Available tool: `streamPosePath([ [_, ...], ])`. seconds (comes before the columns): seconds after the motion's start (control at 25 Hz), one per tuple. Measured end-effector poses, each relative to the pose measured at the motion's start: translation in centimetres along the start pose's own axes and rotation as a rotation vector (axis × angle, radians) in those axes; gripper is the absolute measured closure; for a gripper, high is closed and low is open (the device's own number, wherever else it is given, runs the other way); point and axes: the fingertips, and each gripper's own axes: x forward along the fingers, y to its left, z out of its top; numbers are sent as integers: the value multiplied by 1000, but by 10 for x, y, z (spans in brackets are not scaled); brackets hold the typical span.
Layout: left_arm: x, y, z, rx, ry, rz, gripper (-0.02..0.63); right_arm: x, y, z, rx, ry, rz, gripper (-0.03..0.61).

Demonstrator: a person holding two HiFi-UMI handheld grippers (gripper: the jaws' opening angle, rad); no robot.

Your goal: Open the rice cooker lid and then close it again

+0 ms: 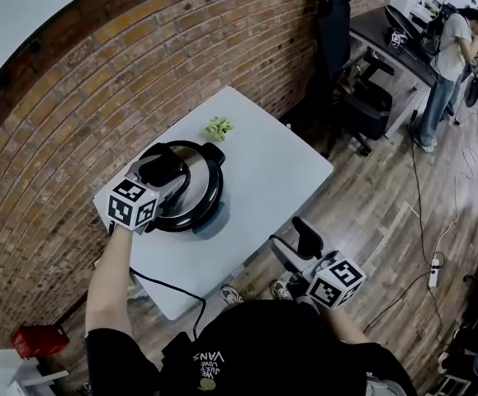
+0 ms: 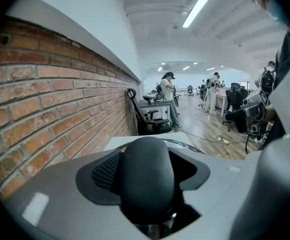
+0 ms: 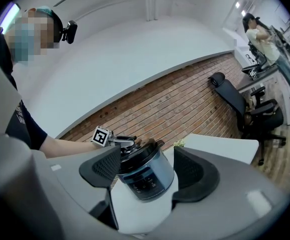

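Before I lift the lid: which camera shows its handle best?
The left gripper view: the lid handle fills the space between the pads, close up. In the head view the left claw covers it; in the right gripper view it is small, distant and hard to pick out.

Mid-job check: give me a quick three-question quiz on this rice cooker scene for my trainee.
1. True or false: the right gripper is holding the rice cooker.
2. What fills the gap between the left gripper's jaws? A) a spoon B) the lid handle C) nothing
3. Fill in: the cooker's lid is ___ (raised or down).

Key
1. False: it hangs open and empty, off the edge of the table.
2. B
3. down
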Motion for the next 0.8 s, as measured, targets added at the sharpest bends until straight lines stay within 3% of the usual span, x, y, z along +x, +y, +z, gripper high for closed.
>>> streamPosePath([
  [0.36,-8,4,-4,-60,-19,154,303,12,10,8,-44,59,134,252],
  [0.56,-36,3,-2,-134,-94,265,296,26,16,13,-69,97,220,252],
  [0.8,-97,-12,-2,-159,-197,406,296,46,28,15,-89,135,329,252],
])
